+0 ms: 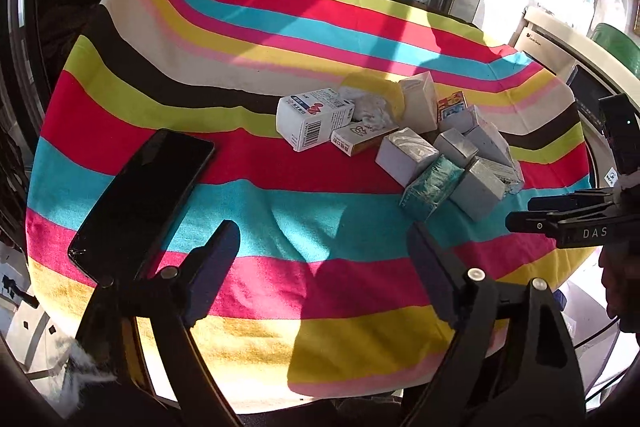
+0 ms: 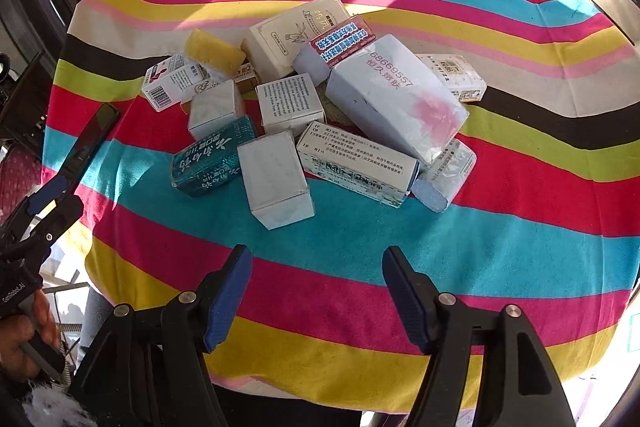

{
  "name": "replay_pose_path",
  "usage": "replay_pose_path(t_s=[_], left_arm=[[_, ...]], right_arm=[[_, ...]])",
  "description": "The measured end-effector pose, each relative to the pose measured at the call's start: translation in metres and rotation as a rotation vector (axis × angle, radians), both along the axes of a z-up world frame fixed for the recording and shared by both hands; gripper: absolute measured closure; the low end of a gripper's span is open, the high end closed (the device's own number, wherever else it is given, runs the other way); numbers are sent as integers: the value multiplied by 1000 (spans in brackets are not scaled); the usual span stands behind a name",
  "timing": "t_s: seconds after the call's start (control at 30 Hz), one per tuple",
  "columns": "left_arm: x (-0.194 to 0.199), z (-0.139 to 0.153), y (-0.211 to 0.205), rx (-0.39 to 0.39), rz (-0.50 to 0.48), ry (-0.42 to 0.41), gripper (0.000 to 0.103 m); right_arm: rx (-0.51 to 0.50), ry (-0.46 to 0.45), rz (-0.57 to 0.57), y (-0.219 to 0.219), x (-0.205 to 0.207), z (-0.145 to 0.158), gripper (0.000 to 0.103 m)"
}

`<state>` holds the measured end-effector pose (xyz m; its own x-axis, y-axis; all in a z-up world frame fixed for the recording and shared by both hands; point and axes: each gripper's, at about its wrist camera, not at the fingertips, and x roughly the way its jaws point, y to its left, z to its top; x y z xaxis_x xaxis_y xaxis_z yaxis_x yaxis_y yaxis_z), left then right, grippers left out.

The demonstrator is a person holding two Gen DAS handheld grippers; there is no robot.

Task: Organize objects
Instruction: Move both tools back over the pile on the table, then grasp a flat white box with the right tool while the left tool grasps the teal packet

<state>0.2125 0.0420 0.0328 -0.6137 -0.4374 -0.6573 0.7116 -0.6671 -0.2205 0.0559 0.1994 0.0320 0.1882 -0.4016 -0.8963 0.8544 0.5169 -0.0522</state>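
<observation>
A heap of small boxes (image 1: 420, 155) lies on a table under a striped cloth (image 1: 200, 27). In the right wrist view I make out a plain white box (image 2: 276, 179), a teal box (image 2: 212, 159), a large white box with a pink flower (image 2: 396, 99) and a yellow sponge (image 2: 214, 51). A black phone (image 1: 140, 203) lies at the table's left edge, outside my left gripper's left finger. My left gripper (image 1: 322, 239) is open over bare cloth. My right gripper (image 2: 320, 255) is open too, just short of the white box, with nothing between its fingers.
Each gripper shows in the other's view: the right gripper (image 1: 524, 213) beside the heap, the left gripper (image 2: 56, 201) by the phone (image 2: 94, 135), held by a person's hand (image 2: 24, 331). A white appliance (image 1: 548, 39) stands beyond the table's right edge. Windows are behind.
</observation>
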Motion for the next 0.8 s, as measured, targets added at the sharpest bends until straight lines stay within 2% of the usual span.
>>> replay_pose_path(t_s=[0.2,0.53,0.63,0.7,0.8], left_arm=[[-22,-4,3,3,-40,-46,17],[-41,-16,-3,27,-83,-106,18],[-46,-17,-4,25,-107,-116,18],[-52,-17,-4,22,-132,-120,18],[-65,-17,-3,6,-172,-131,18]], right_arm=[[0,-43,41,-9,17,-3,34],[4,-39,110,-23,37,-20,35],[0,-45,109,-28,40,-22,48],[-1,-52,107,-30,41,-24,68],[5,-89,95,-34,40,-27,68]])
